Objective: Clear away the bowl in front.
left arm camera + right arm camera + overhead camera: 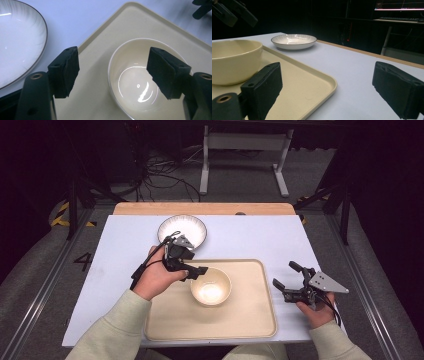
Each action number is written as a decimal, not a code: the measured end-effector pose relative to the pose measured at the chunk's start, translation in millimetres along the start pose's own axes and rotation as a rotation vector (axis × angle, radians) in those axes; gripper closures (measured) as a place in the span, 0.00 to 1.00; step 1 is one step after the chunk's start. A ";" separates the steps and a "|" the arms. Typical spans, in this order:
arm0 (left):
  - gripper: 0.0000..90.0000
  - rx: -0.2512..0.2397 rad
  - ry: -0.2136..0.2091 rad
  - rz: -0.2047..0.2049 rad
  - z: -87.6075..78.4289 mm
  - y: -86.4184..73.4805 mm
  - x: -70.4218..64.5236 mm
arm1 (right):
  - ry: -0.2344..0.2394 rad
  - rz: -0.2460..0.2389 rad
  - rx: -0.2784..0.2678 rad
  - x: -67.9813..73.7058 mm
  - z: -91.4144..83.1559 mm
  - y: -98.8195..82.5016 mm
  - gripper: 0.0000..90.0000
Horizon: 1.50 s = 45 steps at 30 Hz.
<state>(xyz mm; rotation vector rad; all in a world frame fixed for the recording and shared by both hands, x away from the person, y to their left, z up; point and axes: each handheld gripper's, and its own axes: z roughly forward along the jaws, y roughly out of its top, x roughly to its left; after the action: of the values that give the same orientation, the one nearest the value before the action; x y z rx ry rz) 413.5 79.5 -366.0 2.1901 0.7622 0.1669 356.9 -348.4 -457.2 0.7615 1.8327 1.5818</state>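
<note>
From the high view I see my left claw [196, 270] spread wide at the left rim of the cream bowl [211, 286], which sits upright near the middle of the cream tray [250, 320] on the white desk [125, 245]; the white plate [182, 229] with a dark rim lies on the desk just beyond the tray's far left corner, and my right claw [286, 277] hangs wide and empty over the desk just right of the tray, pointing left. In the left gripper view I look down on the bowl [135, 80]: the right pad is over its inside, the left pad is over bare tray [100, 60] outside it, so the near rim lies between the jaws, and I cannot tell if either pad touches; the plate [20, 42] is at the left. In the right gripper view the jaws stand well apart with nothing between them, low over the desk [352, 70] beside the tray's corner [312, 82], the bowl [234, 60] at left and the plate [294, 41] farther back
</note>
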 end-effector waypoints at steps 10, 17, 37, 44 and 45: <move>0.24 -0.098 0.034 0.045 -30.3 -16.4 -2.5 | 0.016 -0.003 0.021 -1.1 2.1 1.0 0.08; 0.23 -0.156 0.062 0.077 -47.7 -31.2 -4.4 | 0.028 0.006 0.031 -1.9 2.9 1.3 0.08; 0.20 -0.282 0.081 0.138 -81.1 -72.3 4.5 | 0.036 -0.006 0.023 -1.4 2.2 1.0 0.06; 0.18 -0.324 0.077 0.131 -85.7 -85.3 9.4 | 0.035 -0.005 0.019 -0.9 1.6 0.9 0.05; 0.18 -0.332 0.081 0.127 -86.8 -88.4 10.7 | 0.035 -0.006 0.018 -0.9 1.5 0.8 0.05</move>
<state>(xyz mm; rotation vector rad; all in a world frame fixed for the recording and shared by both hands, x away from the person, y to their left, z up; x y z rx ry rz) 350.2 186.3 -372.9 1.9232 0.5919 0.4183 358.6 -348.1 -456.5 0.7395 1.8753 1.5858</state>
